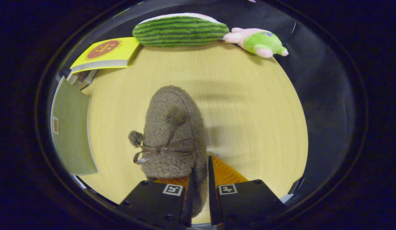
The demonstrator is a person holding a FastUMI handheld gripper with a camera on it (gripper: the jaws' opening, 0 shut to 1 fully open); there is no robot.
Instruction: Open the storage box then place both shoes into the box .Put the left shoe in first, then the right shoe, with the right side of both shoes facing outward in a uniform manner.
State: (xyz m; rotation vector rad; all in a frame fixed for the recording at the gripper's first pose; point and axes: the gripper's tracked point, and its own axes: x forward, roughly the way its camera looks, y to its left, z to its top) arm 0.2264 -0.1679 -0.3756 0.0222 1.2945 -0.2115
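A fuzzy brown shoe [172, 134] with a ribbon bow and two pompoms hangs over the wooden table [255, 105], its toe pointing away from me. My gripper [200, 174] is shut on the shoe's heel-side edge, with the fuzzy rim pinched between both fingers. The shoe looks lifted slightly, casting a soft shadow to its right. A grey-green flat panel [70, 131] with a small label stands to the left of the shoe; I cannot tell whether it is part of the storage box.
At the table's far edge lie a yellow book [105, 52], a green striped watermelon plush [180, 30] and a pink and green plush toy [260, 41]. Dark cloth wall surrounds the table on the right and back.
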